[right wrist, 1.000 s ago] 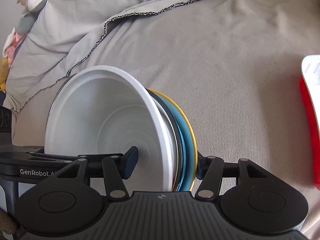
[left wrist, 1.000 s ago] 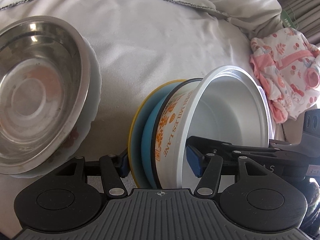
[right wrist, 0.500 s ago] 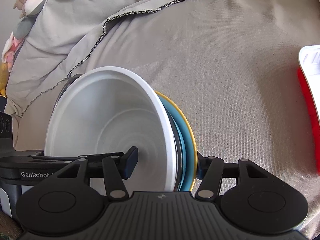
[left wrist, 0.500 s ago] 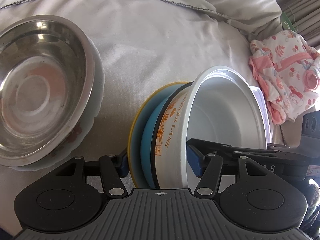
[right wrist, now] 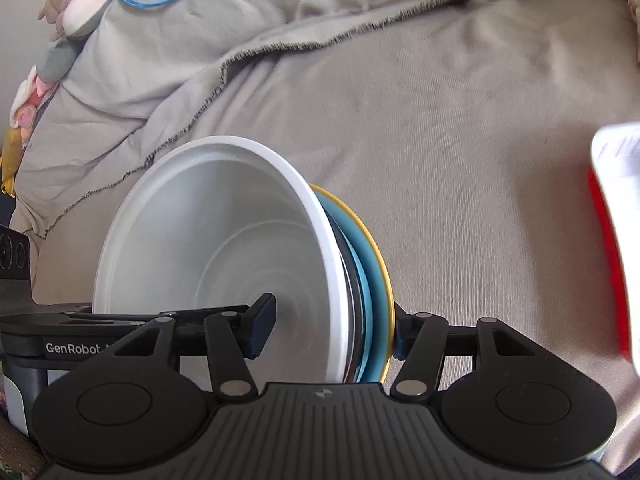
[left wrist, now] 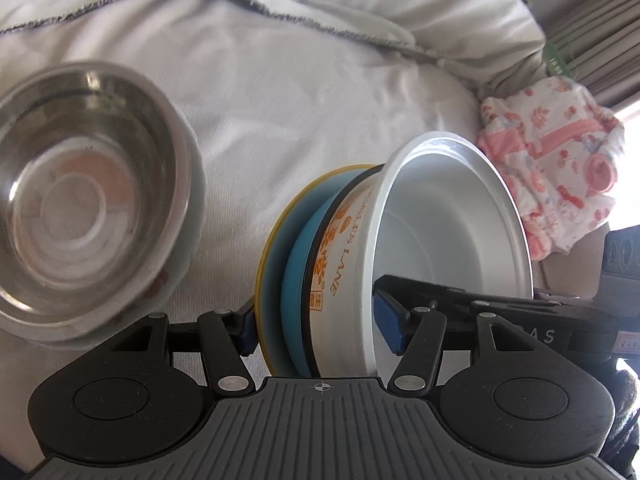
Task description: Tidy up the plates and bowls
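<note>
A white bowl [left wrist: 448, 236] with orange lettering sits nested on a blue plate [left wrist: 296, 280] with a yellow rim, held on edge above the sheet. My left gripper [left wrist: 316, 328] is shut on this stack from one side. My right gripper [right wrist: 332, 328] is shut on the same stack [right wrist: 224, 248] from the opposite side; its body shows at the right of the left wrist view. A steel bowl [left wrist: 80, 200] rests on a pale plate [left wrist: 188, 240] at the left on the sheet.
A grey-white sheet [right wrist: 440, 120] covers the soft surface. A pink patterned cloth [left wrist: 552, 152] lies at the right. A red and white object [right wrist: 616, 240] lies at the right edge of the right wrist view. A soft toy [right wrist: 76, 16] lies far left.
Both grippers have moved with the bowl-and-plate stack; the steel bowl appears lower and nearer in the left wrist view. The grip on the stack is unchanged.
</note>
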`<act>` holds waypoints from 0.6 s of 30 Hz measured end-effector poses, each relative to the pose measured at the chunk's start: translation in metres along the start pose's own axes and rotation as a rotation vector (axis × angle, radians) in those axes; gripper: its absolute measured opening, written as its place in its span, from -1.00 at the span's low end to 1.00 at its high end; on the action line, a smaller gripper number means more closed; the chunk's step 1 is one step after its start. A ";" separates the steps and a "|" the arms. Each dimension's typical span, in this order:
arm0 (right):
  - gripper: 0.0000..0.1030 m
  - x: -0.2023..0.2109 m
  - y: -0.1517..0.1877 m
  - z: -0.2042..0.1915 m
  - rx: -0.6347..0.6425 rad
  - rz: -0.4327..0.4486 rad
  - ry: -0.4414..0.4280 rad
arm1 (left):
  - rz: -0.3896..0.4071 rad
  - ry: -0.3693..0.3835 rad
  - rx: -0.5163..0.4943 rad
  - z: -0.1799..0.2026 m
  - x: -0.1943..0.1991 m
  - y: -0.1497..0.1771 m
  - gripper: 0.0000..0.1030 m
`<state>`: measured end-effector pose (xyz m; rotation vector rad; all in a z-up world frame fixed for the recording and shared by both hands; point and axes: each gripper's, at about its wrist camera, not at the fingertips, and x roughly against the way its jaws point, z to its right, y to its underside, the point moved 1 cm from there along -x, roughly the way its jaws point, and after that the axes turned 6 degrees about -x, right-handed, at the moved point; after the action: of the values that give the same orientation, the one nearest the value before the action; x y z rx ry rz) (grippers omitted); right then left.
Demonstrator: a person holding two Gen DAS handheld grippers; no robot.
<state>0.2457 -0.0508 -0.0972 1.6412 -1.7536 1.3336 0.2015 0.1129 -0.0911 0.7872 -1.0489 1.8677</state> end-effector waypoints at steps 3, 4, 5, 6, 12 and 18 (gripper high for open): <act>0.12 0.017 -0.008 -0.023 0.044 0.059 -0.001 | 0.054 0.015 -0.004 -0.008 0.026 -0.006 0.21; 0.13 0.021 -0.012 -0.034 0.065 0.076 -0.005 | 0.074 0.014 -0.005 -0.009 0.035 -0.009 0.21; 0.14 0.023 -0.016 -0.045 0.086 0.087 -0.011 | 0.098 0.011 -0.005 -0.015 0.046 -0.012 0.21; 0.15 0.023 -0.019 -0.057 0.107 0.095 -0.017 | 0.119 0.005 -0.002 -0.020 0.056 -0.014 0.21; 0.15 -0.013 -0.041 -0.130 0.197 0.071 -0.087 | 0.214 -0.091 0.067 -0.076 0.102 -0.022 0.22; 0.15 -0.091 -0.046 -0.164 0.173 -0.086 -0.104 | 0.188 -0.166 0.165 -0.136 0.096 -0.012 0.22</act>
<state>0.2584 0.1410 -0.0760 1.8890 -1.6428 1.4173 0.1524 0.2711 -0.0708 0.9815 -1.1139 2.0978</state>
